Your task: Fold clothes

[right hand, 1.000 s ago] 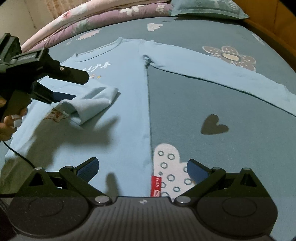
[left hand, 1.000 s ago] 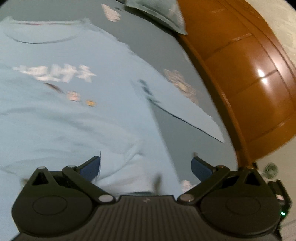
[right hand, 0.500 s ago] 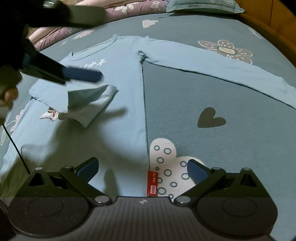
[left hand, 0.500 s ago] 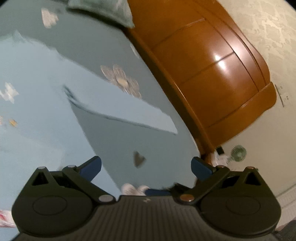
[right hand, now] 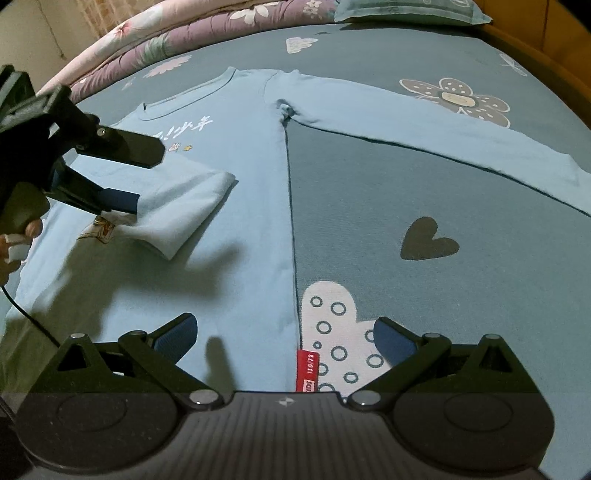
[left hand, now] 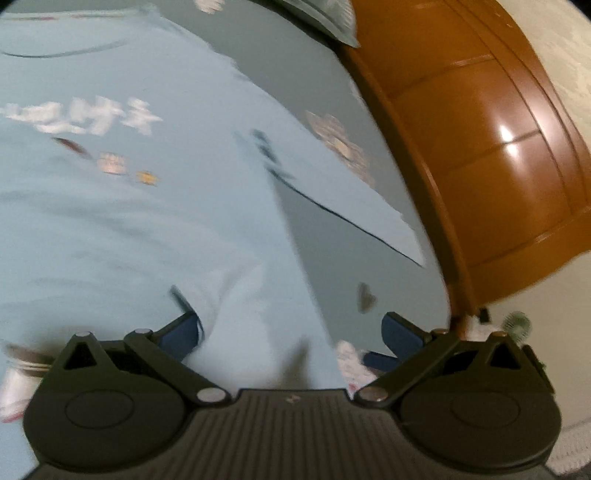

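A light-blue long-sleeved shirt (right hand: 229, 192) lies flat, front up, on the teal bed sheet (right hand: 369, 221). One sleeve (right hand: 181, 214) is folded across the chest. The other sleeve (right hand: 443, 136) stretches out to the right. My left gripper (right hand: 149, 179) is open at the folded sleeve, its lower finger (right hand: 118, 201) touching the cloth. In the left wrist view the left gripper (left hand: 291, 325) shows wide-apart fingers with sleeve cloth (left hand: 258, 325) between them. My right gripper (right hand: 286, 326) is open and empty, low over the shirt's side seam by a red tag (right hand: 307, 369).
A pillow (right hand: 406, 11) and a purple floral quilt (right hand: 184, 33) lie at the far end of the bed. A wooden bed frame (left hand: 480, 147) runs along the right side. A hand (right hand: 14, 240) holds the left gripper, and a cable (right hand: 26, 314) trails from it.
The left gripper lifted and swung towards the wooden frame, then came back down to the folded sleeve. The sleeve stayed on the chest. The right gripper barely moved.
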Action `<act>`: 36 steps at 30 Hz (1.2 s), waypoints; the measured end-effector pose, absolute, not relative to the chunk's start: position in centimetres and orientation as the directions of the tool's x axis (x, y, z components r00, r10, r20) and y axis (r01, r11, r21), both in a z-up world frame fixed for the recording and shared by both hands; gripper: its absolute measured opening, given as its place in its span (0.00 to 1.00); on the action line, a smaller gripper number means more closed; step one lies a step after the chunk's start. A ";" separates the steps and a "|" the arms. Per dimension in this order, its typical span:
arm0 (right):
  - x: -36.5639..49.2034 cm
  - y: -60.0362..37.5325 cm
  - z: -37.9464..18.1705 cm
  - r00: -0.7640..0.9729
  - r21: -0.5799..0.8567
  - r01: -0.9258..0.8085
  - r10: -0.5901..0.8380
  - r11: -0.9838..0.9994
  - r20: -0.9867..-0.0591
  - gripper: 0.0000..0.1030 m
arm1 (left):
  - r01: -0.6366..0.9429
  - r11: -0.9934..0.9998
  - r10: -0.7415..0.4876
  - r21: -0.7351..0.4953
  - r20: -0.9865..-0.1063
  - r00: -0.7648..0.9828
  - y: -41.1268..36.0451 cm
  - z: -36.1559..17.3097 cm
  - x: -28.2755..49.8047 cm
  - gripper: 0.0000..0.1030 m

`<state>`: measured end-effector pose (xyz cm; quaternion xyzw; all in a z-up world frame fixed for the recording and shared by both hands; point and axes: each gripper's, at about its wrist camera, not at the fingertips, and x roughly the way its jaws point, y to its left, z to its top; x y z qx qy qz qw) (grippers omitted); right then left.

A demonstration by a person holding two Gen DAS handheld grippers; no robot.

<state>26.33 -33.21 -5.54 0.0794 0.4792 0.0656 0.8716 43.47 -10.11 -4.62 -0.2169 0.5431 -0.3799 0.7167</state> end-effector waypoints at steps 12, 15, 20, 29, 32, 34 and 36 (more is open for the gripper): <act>26.3 -31.8 -4.2 0.540 0.222 -0.108 0.245 0.969 -0.806 1.00 | 0.405 0.426 -0.881 -0.809 -0.473 -0.018 -15.4 -1.8 42.7 0.99; 26.9 -31.3 -3.9 0.543 0.250 -0.136 0.284 0.959 -0.790 1.00 | 0.431 0.464 -0.867 -0.774 -0.496 0.042 -13.4 -0.9 42.9 0.99; 28.0 -30.5 -3.5 0.546 0.295 -0.184 0.347 0.937 -0.762 1.00 | 0.385 0.675 -0.734 -0.629 -0.627 0.263 -7.6 -1.4 43.2 0.99; 30.9 -26.9 -4.3 0.499 0.339 -0.289 0.444 0.895 -0.744 1.00 | 0.188 0.889 -0.454 -0.417 -0.752 0.478 1.0 -3.5 40.2 0.99; 30.8 -26.5 -4.7 0.475 0.342 -0.297 0.449 0.891 -0.757 1.00 | 0.187 0.917 -0.397 -0.353 -0.750 0.529 2.1 -3.6 39.2 0.99; 30.9 -26.2 -4.7 0.471 0.336 -0.309 0.450 0.890 -0.759 1.00 | 0.161 0.918 -0.390 -0.363 -0.743 0.544 3.3 -3.9 39.5 0.99; 30.9 -25.9 -4.5 0.478 0.320 -0.307 0.436 0.896 -0.763 1.00 | 0.134 0.917 -0.382 -0.375 -0.736 0.559 4.5 -4.2 39.9 0.99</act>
